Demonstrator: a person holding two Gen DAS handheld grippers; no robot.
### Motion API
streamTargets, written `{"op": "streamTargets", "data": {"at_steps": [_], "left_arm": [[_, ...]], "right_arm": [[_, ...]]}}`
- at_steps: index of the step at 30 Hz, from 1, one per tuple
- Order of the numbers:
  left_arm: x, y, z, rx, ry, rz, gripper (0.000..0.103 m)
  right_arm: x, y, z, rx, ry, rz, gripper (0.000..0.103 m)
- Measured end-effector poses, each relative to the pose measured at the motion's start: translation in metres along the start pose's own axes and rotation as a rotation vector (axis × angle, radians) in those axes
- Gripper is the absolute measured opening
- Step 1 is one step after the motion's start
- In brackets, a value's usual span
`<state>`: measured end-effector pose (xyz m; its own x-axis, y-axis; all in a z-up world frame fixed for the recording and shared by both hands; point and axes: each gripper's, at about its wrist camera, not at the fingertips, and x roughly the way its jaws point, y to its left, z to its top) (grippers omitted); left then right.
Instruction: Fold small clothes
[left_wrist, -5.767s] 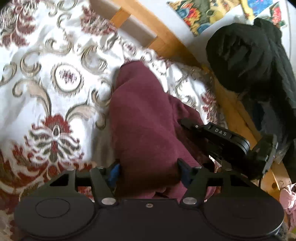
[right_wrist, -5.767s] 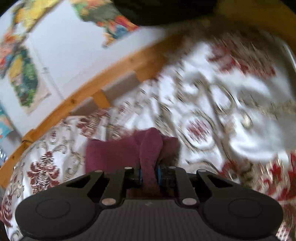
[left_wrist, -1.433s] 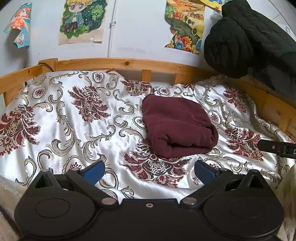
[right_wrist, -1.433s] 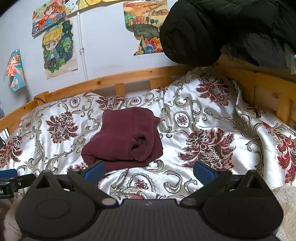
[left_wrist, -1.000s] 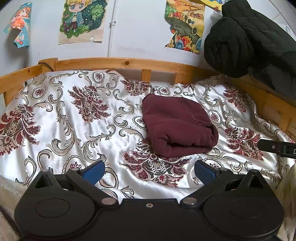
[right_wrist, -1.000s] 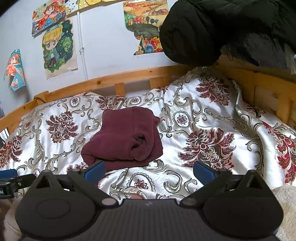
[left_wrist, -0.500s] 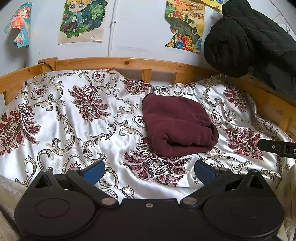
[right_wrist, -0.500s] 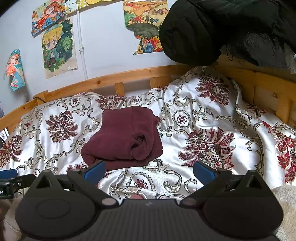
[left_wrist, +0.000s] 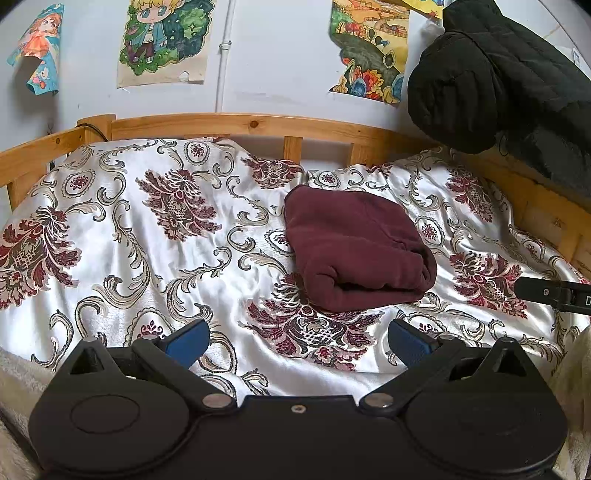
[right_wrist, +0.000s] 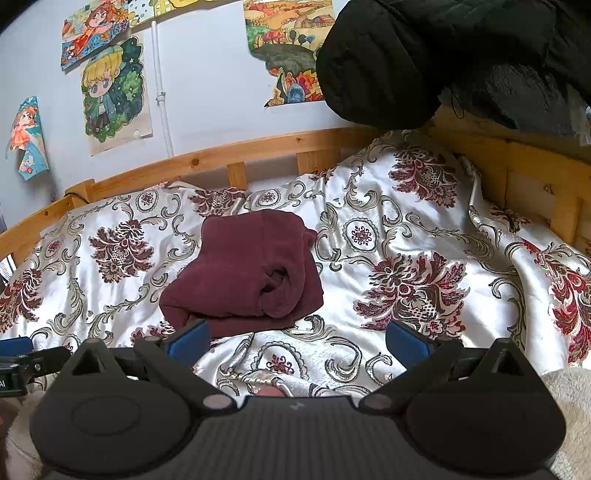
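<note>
A folded maroon garment (left_wrist: 354, 251) lies as a compact bundle on the patterned bedspread (left_wrist: 147, 251), toward the far middle of the bed. In the right wrist view the same maroon garment (right_wrist: 243, 273) shows a rolled fold on its right side. My left gripper (left_wrist: 297, 341) is open and empty, held back near the bed's front edge, well short of the garment. My right gripper (right_wrist: 297, 341) is open and empty too, just in front of the bundle. The tip of the right gripper (left_wrist: 550, 291) shows at the left wrist view's right edge.
A wooden bed rail (left_wrist: 258, 123) runs along the back and right side. A black padded coat (left_wrist: 498, 77) hangs over the right corner. Posters (left_wrist: 166, 40) hang on the wall. A fluffy cream blanket (right_wrist: 569, 398) lies at the front edge.
About six seconds ago the right gripper pinched the maroon cloth and the left reached around it; both have since let go and drawn back. Over the last second nothing has visibly moved.
</note>
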<state>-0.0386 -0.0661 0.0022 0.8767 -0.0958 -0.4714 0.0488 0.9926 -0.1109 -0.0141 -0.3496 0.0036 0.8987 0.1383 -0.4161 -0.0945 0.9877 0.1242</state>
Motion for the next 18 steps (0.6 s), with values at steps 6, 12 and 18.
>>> {"op": "streamTargets", "data": {"at_steps": [6,12,18], "left_arm": [[-0.0001,-0.0001,-0.0001,-0.001,0.0,0.0,0.102],[0.001,0.0009,-0.0014,0.001,0.01,0.006,0.102],[0.0055,0.0003,-0.0005,0.016,0.068,0.072,0.102]], "right_arm": [[0.0004,0.0006,0.0009,0.0,0.001,0.0,0.103],[0.0005,0.0004,-0.0014,0.0,0.003,-0.001,0.103],[0.0009,0.0007,-0.0008,0.0,0.003,-0.001,0.103]]}}
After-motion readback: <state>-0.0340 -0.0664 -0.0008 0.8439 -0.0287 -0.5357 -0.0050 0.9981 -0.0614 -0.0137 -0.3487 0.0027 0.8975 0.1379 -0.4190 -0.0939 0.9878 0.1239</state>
